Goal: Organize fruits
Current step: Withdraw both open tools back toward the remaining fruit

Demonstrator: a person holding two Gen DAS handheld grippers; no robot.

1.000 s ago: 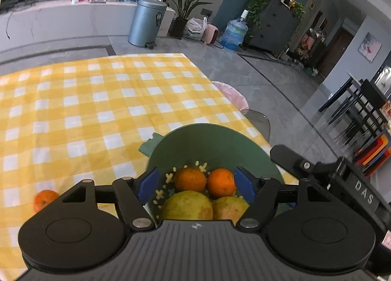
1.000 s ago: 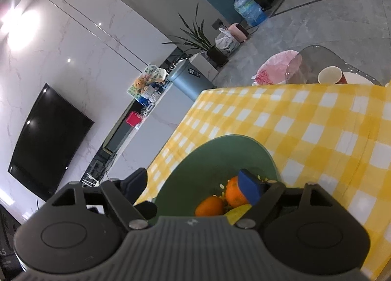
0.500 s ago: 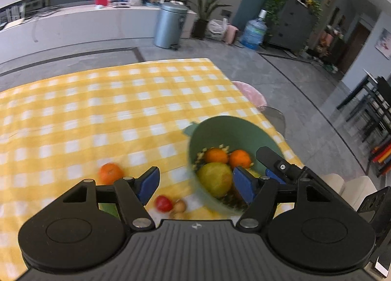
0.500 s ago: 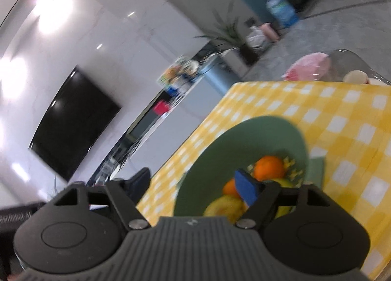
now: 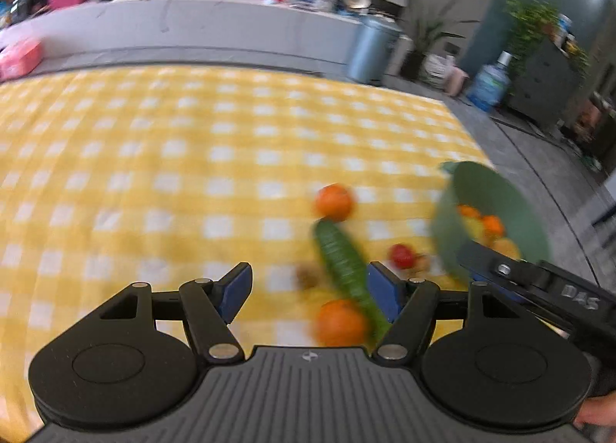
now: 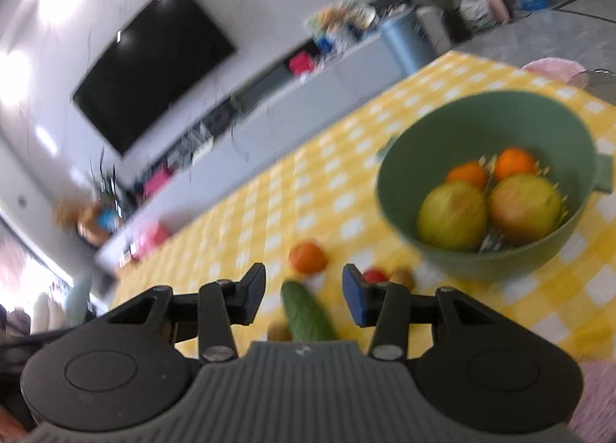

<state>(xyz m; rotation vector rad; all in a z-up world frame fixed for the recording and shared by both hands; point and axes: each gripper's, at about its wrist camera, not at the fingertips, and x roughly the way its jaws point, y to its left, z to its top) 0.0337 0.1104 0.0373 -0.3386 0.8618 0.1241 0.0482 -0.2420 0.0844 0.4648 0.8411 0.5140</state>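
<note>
A green bowl on the yellow checked cloth holds two oranges and two big yellow-green fruits. Left of the bowl lie loose items: an orange, a cucumber, a red tomato and small brown fruits. My right gripper hovers above the cucumber. Its jaws are closing and press on nothing. My left gripper stands open above the cloth. In its view are the cucumber, a far orange, a near orange and the tomato.
The checked cloth stretches far to the left and back. Beyond the table are a long grey counter, a metal bin, a water bottle and a wall television. The table's right edge runs just past the bowl.
Both views have swung left, away from above the bowl, and the loose orange, cucumber and tomato have come into sight. The right jaws have narrowed. The left jaws look unchanged.
</note>
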